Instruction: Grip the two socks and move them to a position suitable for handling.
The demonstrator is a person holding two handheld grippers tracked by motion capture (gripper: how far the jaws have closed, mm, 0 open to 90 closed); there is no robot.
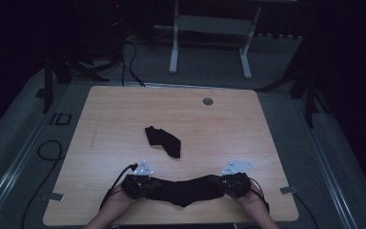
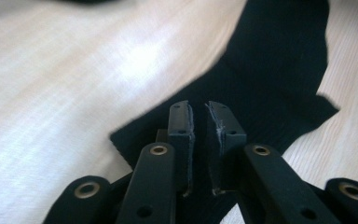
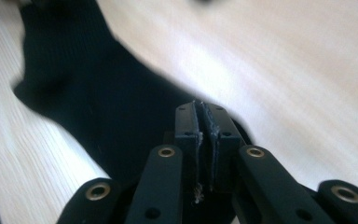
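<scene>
Nearby, no container — black sock (image 1: 183, 190) stretched between left gripper (image 1: 145, 187), right gripper (image 1: 224, 186).

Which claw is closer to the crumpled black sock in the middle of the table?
Left. The left claw is just below the crumpled sock and slightly to its left. The right claw is farther off, below and well to its right.

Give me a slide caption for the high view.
Two hand-held grippers, left and right, stretch a black sock on a light wooden table.

Dim lab: bare wooden table (image 1: 124, 109), floor cables (image 1: 128, 62)
</scene>
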